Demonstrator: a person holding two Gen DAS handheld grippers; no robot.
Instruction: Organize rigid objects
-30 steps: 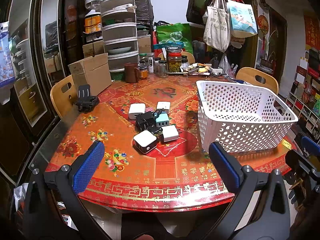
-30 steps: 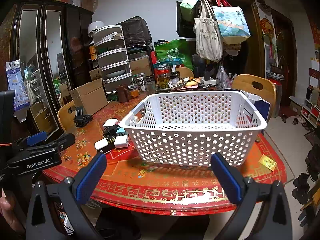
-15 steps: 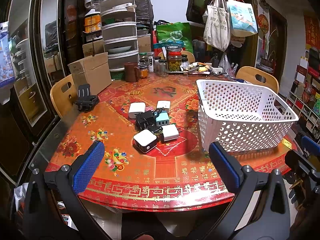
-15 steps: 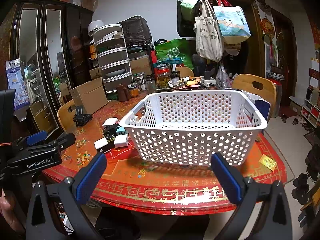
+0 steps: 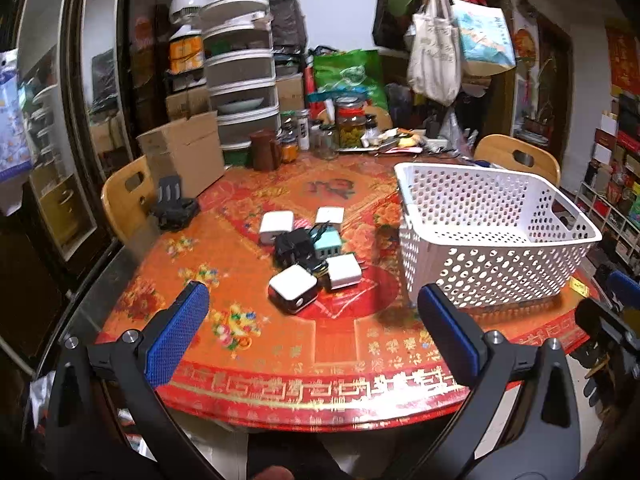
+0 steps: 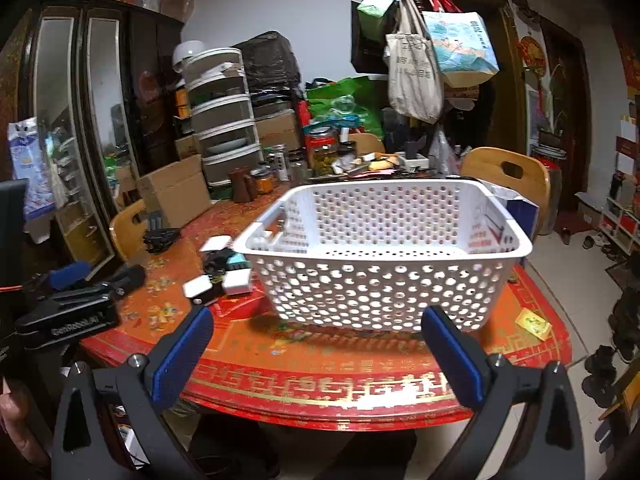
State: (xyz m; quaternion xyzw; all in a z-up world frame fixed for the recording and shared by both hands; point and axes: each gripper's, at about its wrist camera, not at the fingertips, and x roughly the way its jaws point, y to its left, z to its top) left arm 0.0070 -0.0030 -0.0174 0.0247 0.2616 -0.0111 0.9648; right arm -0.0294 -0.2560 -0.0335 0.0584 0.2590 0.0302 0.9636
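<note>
Over the table edge, both spread grippers (image 5: 312, 320) (image 6: 316, 344) have edged forward.

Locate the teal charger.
In the left wrist view the teal charger sits mid-table in the charger cluster, beside the black adapter, left of the white basket.

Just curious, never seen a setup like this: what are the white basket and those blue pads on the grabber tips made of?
The white basket looks like moulded plastic, smooth and slightly glossy, with regular round holes punched through its walls. The blue pads on the left gripper seem to be rubber or a similar soft grip material, matte with a fine dotted texture; the exact material cannot be told from the look alone.
</note>
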